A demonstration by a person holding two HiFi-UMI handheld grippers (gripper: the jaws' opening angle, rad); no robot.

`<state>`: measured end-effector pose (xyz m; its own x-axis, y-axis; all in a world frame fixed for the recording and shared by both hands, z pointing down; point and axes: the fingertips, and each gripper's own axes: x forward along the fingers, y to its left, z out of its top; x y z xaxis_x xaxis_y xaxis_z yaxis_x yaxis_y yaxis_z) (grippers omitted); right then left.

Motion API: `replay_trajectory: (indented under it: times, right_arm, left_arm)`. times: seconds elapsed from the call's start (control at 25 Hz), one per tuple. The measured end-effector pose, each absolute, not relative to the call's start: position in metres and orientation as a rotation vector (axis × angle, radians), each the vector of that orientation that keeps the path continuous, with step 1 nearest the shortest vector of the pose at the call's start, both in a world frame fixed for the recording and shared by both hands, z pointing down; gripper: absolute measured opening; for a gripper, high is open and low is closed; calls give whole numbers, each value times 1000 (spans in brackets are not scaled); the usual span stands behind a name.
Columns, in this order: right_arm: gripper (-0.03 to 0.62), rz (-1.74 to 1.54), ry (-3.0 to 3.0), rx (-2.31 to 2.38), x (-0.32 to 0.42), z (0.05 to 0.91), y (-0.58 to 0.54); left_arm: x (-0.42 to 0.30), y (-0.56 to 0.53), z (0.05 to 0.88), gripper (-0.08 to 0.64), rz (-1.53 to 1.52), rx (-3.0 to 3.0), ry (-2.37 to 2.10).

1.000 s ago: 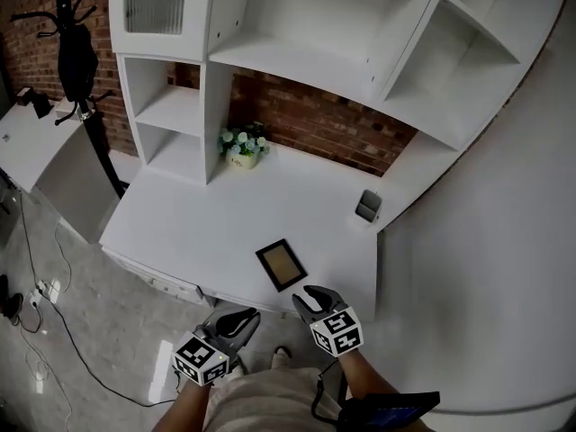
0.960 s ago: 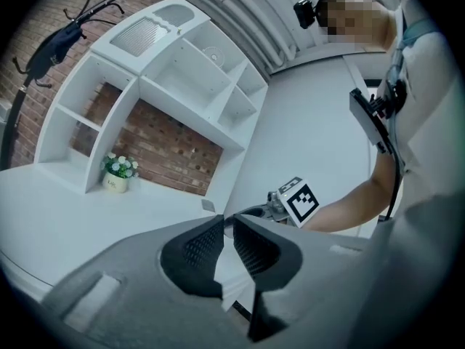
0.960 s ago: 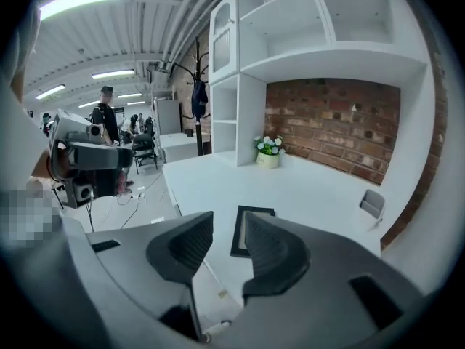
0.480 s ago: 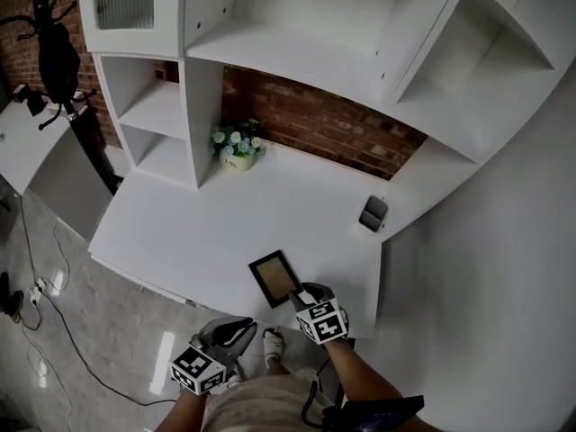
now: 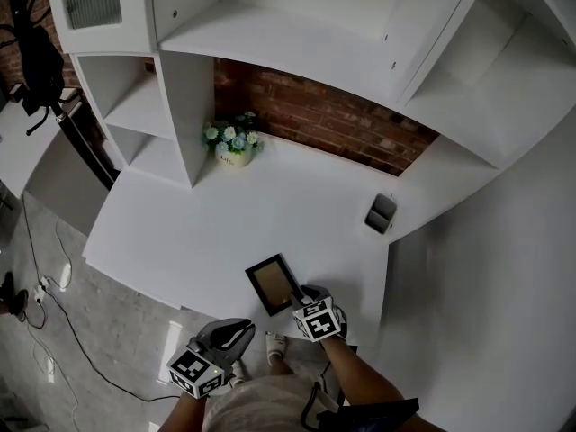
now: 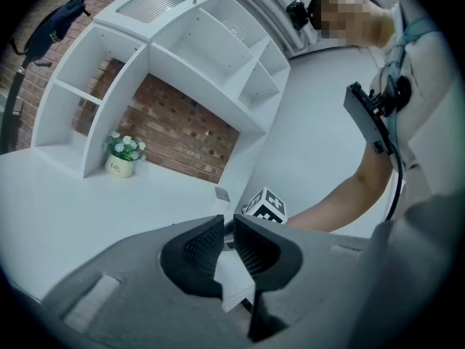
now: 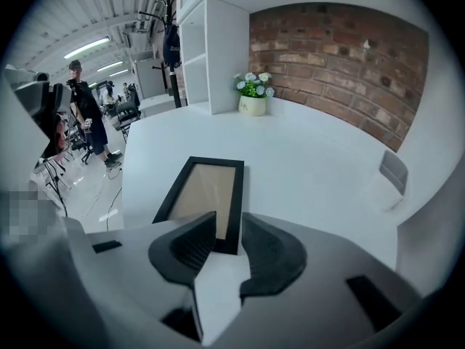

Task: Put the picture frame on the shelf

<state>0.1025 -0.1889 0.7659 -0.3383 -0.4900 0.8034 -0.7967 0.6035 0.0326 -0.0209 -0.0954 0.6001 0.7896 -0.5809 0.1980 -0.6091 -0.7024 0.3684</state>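
Note:
A black picture frame (image 5: pixel 270 282) with a tan inside lies flat near the front edge of the white desk (image 5: pixel 198 228). My right gripper (image 5: pixel 306 293) is at its near right corner. In the right gripper view the frame's (image 7: pixel 207 191) dark border runs in between the jaws of the right gripper (image 7: pixel 229 231), which are closing with a little gap left on each side. My left gripper (image 5: pixel 237 329) hangs below the desk's front edge, over the floor. Its jaws (image 6: pixel 227 227) stand almost together with nothing between them. White shelf boards (image 5: pixel 297 52) rise behind the desk.
A small pot of flowers (image 5: pixel 232 142) stands at the back by a shelf upright. A grey holder (image 5: pixel 381 212) sits at the desk's right. A brick wall (image 5: pixel 342 120) backs the desk. A dark coat stand (image 5: pixel 40 61) and floor cables (image 5: pixel 54 282) are at left.
My right gripper has moved forward from the desk's edge to the frame's near corner. The view has shifted closer to the desk. The left gripper stays low.

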Motion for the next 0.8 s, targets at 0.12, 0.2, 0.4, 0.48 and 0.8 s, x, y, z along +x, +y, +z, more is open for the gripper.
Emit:
replay_trajectory:
  times: [0.12, 0.2, 0.4, 0.48, 0.8]
  right_arm:
    - [120, 490, -1987, 989, 104, 777, -191]
    - [120, 497, -1968, 976, 105, 781, -192]
    - [107, 547, -1937, 973, 108, 788, -193]
    - [92, 569, -1941, 965, 106, 791, -195]
    - [75, 558, -1926, 926, 103, 792, -194]
  left_arm:
    - [-16, -100, 603, 44, 97, 2556, -887]
    - [-13, -103, 605, 44, 100, 2556, -880]
    - [-12, -106, 607, 44, 112, 2557, -872]
    - [-13, -108, 607, 44, 112, 2555, -876]
    - [-16, -111, 607, 44, 97, 2550, -883]
